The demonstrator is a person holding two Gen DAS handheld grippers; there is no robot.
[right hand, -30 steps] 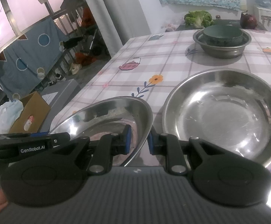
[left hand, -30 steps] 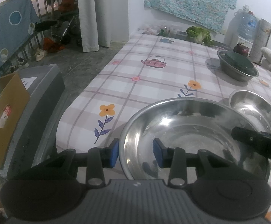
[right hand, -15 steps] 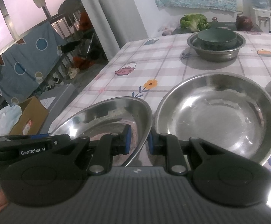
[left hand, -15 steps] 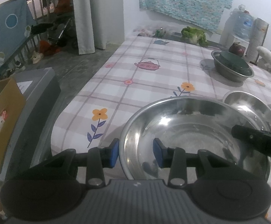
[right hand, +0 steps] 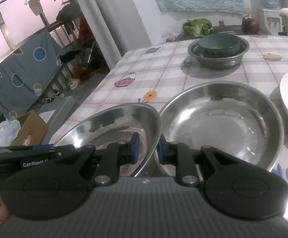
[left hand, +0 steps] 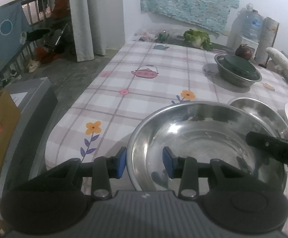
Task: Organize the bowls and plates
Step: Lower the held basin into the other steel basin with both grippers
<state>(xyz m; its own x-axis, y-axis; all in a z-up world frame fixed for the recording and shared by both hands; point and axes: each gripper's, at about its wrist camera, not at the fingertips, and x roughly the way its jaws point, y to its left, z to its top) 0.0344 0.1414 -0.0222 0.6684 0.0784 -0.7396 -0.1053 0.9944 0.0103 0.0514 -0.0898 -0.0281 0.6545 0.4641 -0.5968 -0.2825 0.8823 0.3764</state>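
steel bowl [right hand: 112, 127] tilted; beside flat steel plate [right hand: 223, 125]; on tablecloth

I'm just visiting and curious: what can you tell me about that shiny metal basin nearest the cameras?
The steel basin is round, wide and shallow, with a rolled rim and a mirror-bright, empty inside. It sits tilted near the table's front edge. The right hand-held gripper pinches its rim on one side; the left hand-held gripper straddles the opposite rim. A second steel basin lies right beside it.

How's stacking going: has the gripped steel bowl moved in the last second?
Yes, slightly: the gripped bowl has shifted toward the steel bowl resting on the table; their rims' gap has closed.
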